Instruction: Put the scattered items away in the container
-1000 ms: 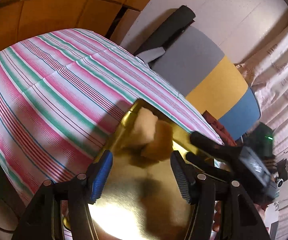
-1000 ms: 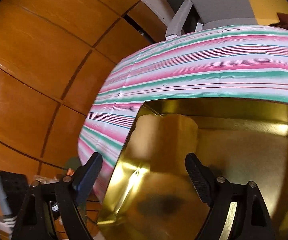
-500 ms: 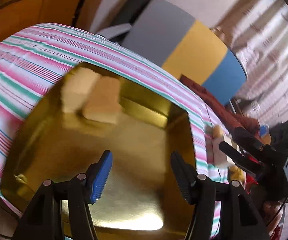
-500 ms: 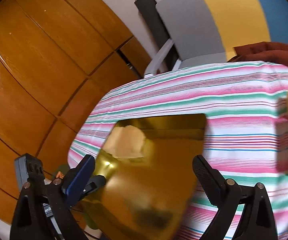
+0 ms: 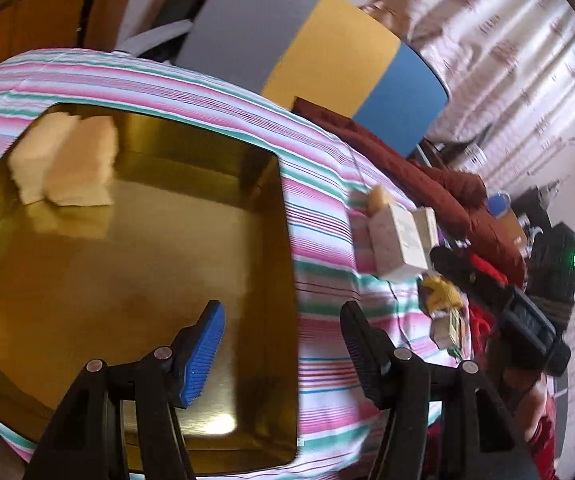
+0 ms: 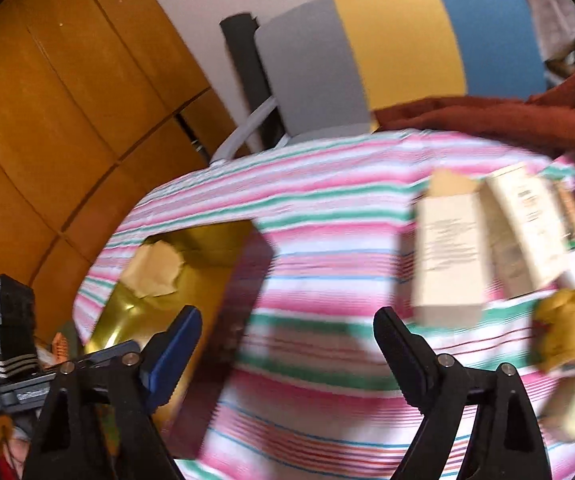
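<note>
The gold tin [image 5: 135, 264] sits on the striped desk [image 5: 327, 184], two pale blocks [image 5: 63, 164] at its 10 o'clock corner. Cartons [image 6: 447, 256] lie at 2 o'clock, long axes toward 12, clear only from the right. The left gripper [image 5: 283, 344] gapes, empty; the right gripper [image 6: 287, 352], jaws just narrowing, is empty too.

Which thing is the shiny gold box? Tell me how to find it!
Find the striped tablecloth in pink, green and white. The gold tin sits on it, left of the pale cartons. It alone is mirror-shiny and open-topped, with two pale blocks inside.

Background only
Striped tablecloth [image 6: 327, 280], grey-yellow-blue chair back [image 6: 399, 48] behind it, dark red cloth [image 5: 427, 176] on far edge, wood panelling [image 6: 55, 100] left, curtain [image 5: 527, 80] right
</note>
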Demonstrator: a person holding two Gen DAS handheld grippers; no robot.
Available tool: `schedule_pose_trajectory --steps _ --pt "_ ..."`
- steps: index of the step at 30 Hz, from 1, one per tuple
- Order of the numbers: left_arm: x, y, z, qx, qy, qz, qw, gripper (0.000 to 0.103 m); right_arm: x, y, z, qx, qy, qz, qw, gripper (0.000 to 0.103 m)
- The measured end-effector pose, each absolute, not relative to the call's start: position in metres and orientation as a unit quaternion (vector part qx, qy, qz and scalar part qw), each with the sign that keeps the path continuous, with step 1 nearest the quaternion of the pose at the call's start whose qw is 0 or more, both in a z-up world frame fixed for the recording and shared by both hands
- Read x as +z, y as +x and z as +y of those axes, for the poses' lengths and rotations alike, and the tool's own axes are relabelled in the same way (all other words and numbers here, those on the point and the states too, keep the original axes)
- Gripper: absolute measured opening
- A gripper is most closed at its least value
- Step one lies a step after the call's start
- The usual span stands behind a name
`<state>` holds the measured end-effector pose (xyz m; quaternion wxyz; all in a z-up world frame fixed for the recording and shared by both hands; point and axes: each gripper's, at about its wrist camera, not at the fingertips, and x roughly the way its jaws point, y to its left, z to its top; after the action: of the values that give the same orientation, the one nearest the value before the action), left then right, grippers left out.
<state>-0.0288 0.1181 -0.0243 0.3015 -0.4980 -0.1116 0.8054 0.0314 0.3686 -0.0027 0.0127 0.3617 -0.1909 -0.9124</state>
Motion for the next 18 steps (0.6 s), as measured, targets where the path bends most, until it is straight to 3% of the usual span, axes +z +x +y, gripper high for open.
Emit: schedule_pose_trajectory --steps 9,18 --pt "-0.02 -0.011 0.165 0.791 -0.501 -0.076 0.342 0.061 0.006 0.037 0.455 -0.927 0.336 -0.092 -0.14 0.089" --pt "-0.025 -0.001 0.202 0.775 -0.514 -0.051 0.365 0.061 -0.031 0.013 0.496 -0.913 0.369 -0.102 -0.14 0.089"
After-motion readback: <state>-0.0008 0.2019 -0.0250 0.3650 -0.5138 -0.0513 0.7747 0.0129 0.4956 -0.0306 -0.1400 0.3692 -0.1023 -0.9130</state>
